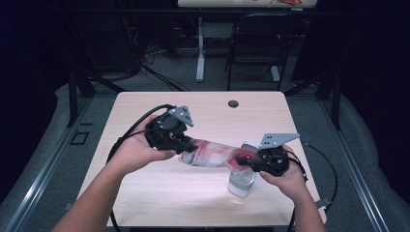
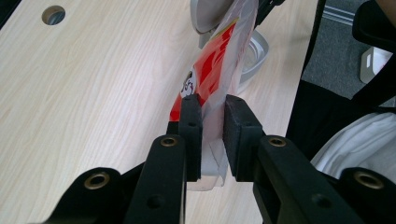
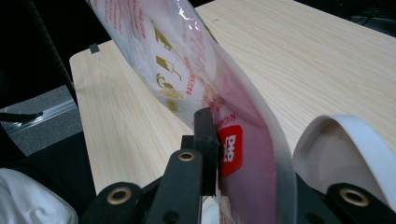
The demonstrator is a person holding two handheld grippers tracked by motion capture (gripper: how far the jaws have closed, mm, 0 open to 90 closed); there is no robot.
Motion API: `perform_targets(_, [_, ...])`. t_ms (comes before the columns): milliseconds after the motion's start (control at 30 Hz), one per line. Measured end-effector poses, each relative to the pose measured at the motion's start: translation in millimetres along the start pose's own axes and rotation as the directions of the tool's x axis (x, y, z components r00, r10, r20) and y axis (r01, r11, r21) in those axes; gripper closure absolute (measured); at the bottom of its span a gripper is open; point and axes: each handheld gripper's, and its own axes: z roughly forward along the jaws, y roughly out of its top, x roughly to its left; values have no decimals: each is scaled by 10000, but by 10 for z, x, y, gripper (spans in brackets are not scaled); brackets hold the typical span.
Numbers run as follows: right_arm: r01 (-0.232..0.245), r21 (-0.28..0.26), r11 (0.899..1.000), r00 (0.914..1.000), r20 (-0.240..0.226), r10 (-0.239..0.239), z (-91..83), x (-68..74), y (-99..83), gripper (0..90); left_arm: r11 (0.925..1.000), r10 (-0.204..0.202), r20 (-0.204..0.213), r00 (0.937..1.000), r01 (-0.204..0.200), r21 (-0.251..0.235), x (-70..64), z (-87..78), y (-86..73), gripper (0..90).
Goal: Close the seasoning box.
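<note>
Over the table [image 1: 145, 193], high view: red-and-clear plastic bag [image 1: 212, 154] stretched between both tools, long axis left-right, right end lower over a clear container [image 1: 241, 182]. Left gripper [image 1: 189, 145] clamps the left end, right gripper [image 1: 241, 162] the right end.
Left gripper view: jaws pinch the bag edge; bag runs straight away toward the container.
Right gripper view: jaws clenched on the bag, which rises away up-left; white lid [image 3: 345, 144] beside.

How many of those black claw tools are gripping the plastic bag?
2. The left gripper pinches one end of the plastic bag; the right gripper clamps the other end, above a clear cup on the table.
</note>
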Motion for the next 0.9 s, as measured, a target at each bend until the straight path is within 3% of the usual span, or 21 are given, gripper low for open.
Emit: perform_targets(900, [12, 35, 10000, 10000, 31, -12, -12, 1, -4, 860, 10000, 56, 8, 10000, -56, 26, -14, -6, 45, 784])
